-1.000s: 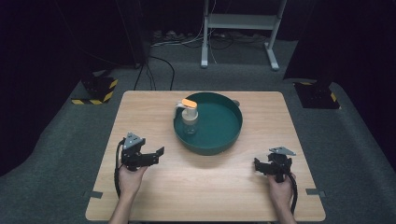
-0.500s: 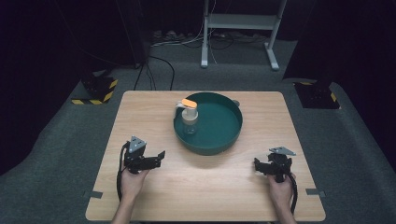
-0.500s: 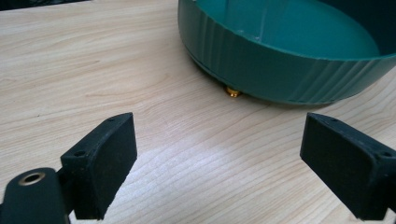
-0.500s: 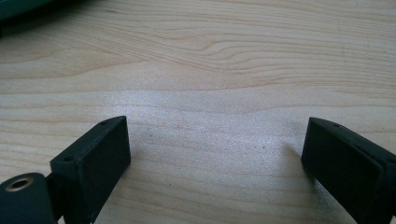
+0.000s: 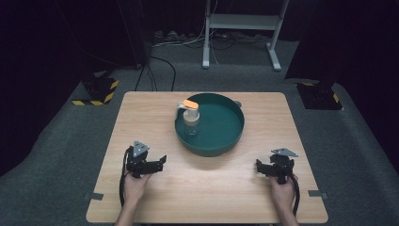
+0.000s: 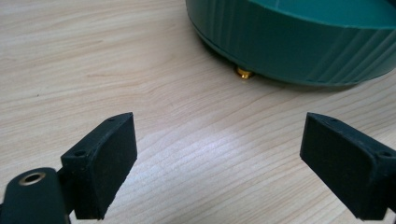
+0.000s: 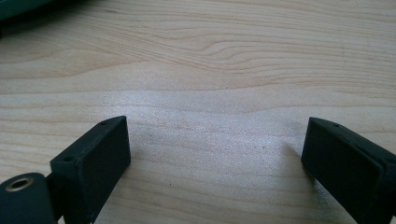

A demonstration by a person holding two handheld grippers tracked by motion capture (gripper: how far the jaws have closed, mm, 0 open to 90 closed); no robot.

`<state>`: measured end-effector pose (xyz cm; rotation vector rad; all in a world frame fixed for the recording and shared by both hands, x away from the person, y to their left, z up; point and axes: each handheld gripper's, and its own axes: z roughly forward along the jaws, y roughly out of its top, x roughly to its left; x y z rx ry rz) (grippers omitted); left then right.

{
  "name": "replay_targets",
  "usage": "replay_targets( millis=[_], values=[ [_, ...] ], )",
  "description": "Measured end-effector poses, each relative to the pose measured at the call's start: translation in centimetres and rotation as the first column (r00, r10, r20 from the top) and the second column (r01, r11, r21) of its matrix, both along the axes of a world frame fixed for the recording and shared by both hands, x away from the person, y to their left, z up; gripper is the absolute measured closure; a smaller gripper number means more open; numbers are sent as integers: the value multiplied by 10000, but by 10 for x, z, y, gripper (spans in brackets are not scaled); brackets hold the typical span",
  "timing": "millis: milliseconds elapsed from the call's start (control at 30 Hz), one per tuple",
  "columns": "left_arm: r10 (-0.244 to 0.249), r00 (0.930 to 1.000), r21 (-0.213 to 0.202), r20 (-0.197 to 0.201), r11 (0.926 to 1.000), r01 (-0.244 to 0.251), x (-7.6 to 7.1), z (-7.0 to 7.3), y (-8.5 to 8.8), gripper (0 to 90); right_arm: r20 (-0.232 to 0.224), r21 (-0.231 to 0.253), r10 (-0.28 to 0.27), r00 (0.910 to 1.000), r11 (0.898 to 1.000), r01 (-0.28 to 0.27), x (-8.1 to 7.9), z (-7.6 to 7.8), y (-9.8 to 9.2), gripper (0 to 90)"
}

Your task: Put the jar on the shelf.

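The black two-jaw left gripper [image 5: 159,163] sits low over the pale wooden table [image 5: 155,117] in the person's left hand [image 5: 135,184], its jaws standing wide apart with nothing but bare wood grain between them. The black two-jaw right gripper [image 5: 261,168], held in the right hand [image 5: 282,190], rests well apart from the left one on the other side of the near table edge, and its jaws too are spread wide over bare wood.

Just ahead of the left gripper, slightly to its right in its own view, rises the ribbed outer wall of the round dark-green plastic basin [image 6: 299,42], with a small brass-coloured stud [image 6: 243,73] showing under its rim where it meets the table. Farther on, inside the basin at its far-left part, stands upright the clear plastic bottle with a white pump top and orange cap [image 5: 190,115].
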<state>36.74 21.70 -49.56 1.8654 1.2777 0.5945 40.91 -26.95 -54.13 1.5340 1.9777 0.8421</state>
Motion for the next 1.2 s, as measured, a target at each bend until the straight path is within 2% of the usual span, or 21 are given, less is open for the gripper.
replay_targets(
  millis=[167, 467, 933, 1200],
  values=[
    [71, 10000, 13, -68, 10000, -71, 1, -8, -2, 112, 0, -1, 0, 10000, 10000, 0, 0, 0, 0, 75],
    [316, 9992, 268, -262, 9992, -309, 3, -21, -5, 109, 0, -2, 1, 10000, 10000, -1, 0, 0, 0, 76],
    [519, 9973, 510, -517, 9975, -492, 8, -30, -7, 102, 1, -1, 0, 10000, 10000, 0, 0, 0, 0, 76],
    [665, 9950, 793, -740, 9950, -606, 13, -37, -10, 103, -1, -1, -3, 10000, 10000, 3, 0, 0, 0, 76]
  ],
)
